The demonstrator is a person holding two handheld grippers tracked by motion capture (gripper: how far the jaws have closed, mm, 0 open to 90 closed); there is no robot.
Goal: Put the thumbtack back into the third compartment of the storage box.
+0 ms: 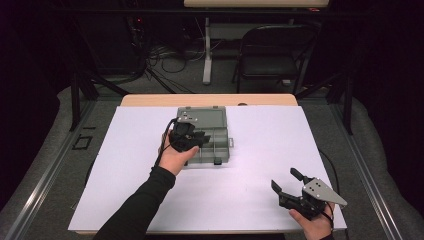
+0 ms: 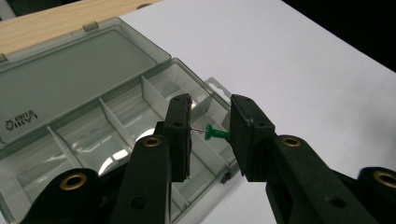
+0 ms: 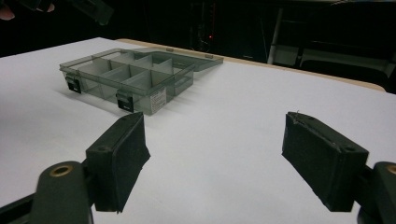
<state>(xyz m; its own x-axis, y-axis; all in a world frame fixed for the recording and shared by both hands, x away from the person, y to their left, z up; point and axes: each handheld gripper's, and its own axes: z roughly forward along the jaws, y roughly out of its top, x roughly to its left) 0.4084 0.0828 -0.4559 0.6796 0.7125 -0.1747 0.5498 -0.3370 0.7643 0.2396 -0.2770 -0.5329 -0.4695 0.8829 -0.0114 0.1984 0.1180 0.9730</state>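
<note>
A white sheet (image 1: 250, 170) covers the wooden table (image 1: 150, 100), with a dark folding chair (image 1: 272, 55) and loose cables on the floor beyond it. The left gripper (image 2: 210, 133) hangs over the open grey compartment box (image 2: 93, 93) near the table's far side, its two pads clamped on a green push pin (image 2: 216, 134) that lies crosswise between them, head against the right pad and needle tip against the left. The right gripper (image 3: 215, 154) rests low over the bare sheet near the person's edge, well apart from the box, its jaws spread wide with nothing between them.
</note>
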